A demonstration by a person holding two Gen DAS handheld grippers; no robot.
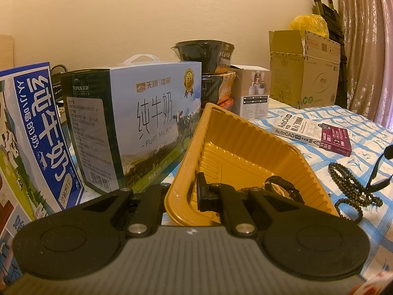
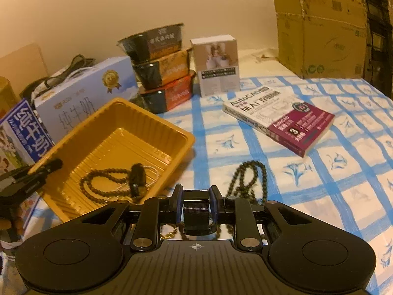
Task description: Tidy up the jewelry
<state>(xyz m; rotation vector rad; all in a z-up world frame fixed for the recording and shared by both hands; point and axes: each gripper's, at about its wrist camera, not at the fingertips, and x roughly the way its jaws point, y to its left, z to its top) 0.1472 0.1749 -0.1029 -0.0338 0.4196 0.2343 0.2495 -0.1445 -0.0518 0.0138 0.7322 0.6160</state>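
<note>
While the left gripper (image 1: 186, 194) is clamped on the near rim of the yellow tray (image 1: 245, 152), tilting it, the right gripper (image 2: 196, 202) is closed on a black woven strap (image 2: 196, 212) between its blue pads. Inside the tray, ahead and left of the right gripper, lie a bead bracelet (image 2: 105, 182) and a watch (image 2: 136, 177). A bead necklace (image 2: 248, 179) lies on the checked table (image 2: 319, 184), just ahead to its right.
</note>
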